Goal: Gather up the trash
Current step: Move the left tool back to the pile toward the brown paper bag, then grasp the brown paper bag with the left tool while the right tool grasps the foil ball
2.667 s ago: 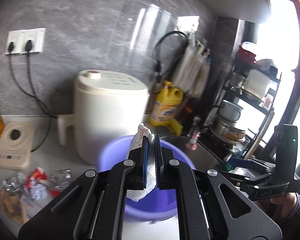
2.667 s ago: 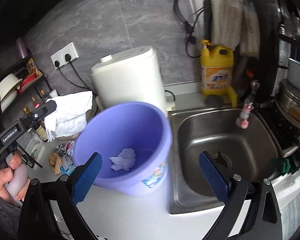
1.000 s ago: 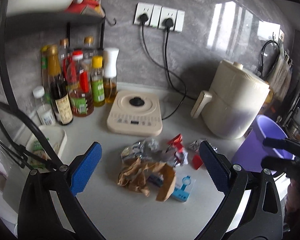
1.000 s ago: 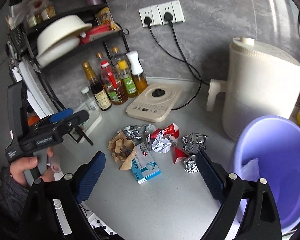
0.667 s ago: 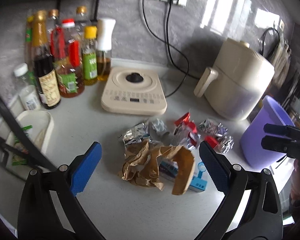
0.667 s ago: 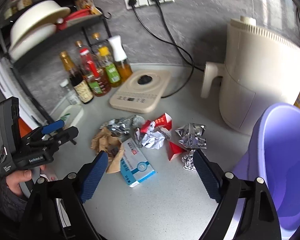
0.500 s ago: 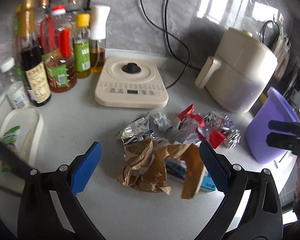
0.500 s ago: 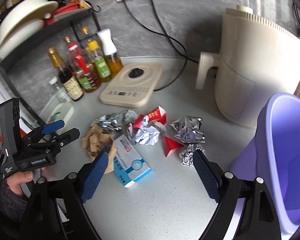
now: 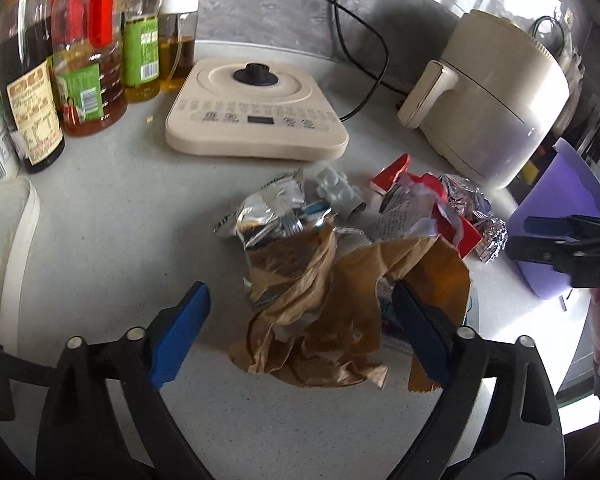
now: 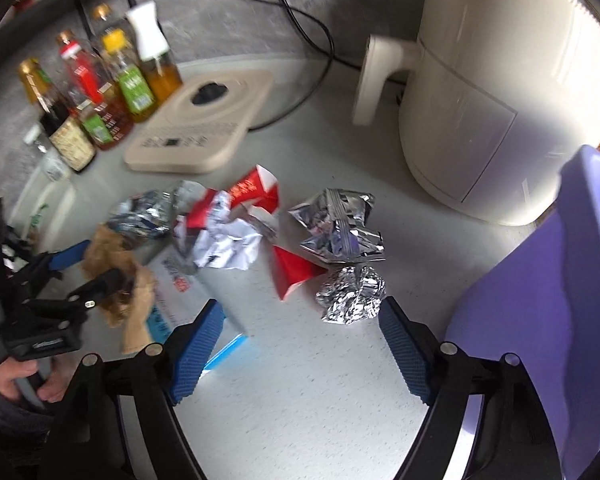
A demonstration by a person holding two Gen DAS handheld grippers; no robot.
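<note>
Both grippers have dropped onto the trash pile. The left gripper (image 9: 300,324) closes spread jaws around the brown paper (image 9: 320,300); the right gripper (image 10: 300,332) narrows toward the foil ball (image 10: 350,294) at twelve o'clock, nothing pinched yet.

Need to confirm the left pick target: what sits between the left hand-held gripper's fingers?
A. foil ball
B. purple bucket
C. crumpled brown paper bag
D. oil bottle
C: the crumpled brown paper bag lies between the closing fingers of the left hand-held gripper, not yet pinched.
</note>
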